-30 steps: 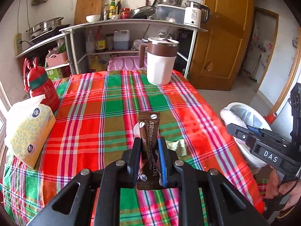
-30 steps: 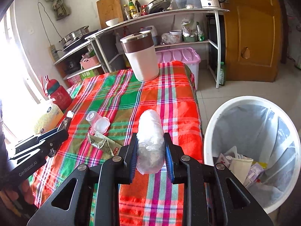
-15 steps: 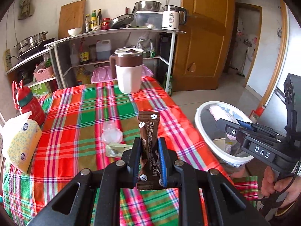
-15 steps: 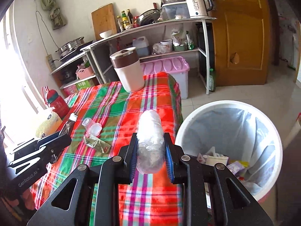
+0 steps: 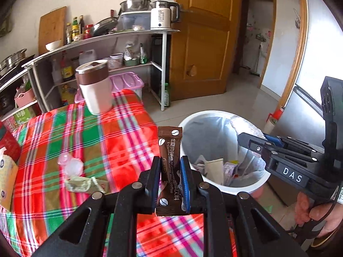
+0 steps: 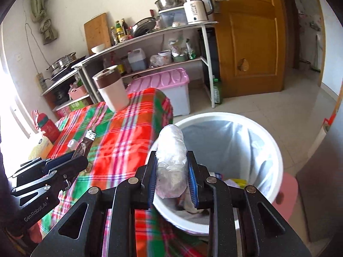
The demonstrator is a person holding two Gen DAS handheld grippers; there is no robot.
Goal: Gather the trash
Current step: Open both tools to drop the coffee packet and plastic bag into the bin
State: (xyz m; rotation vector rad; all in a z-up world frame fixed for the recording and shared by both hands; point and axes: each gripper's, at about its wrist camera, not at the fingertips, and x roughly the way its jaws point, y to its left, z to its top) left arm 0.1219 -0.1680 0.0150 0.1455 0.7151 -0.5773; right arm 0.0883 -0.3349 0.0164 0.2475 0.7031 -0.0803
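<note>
The brown coffee sachet (image 5: 170,167) stands upright, clenched in the left tongs (image 5: 170,171) at lower centre, over the tabletop edge beside the white plastic-lined trash bin (image 5: 193,120). The right tongs (image 6: 172,175) grasp a crumpled clear plastic bottle (image 6: 171,162) over the bin's near rim — its lower end is hidden. Bin contents are half-covered. The plaid red-green tabletop (image 5: 120,141) ends at the bin; bare floor lies beyond.

"DAS" is printed in white on the right gripper (image 5: 253,138). "GenRobot.AI" is read along the left gripper (image 6: 81,158). On the brown sachet (image 5: 170,150), "L-Coffee" is partly legible beside Chinese characters too small to be read.
</note>
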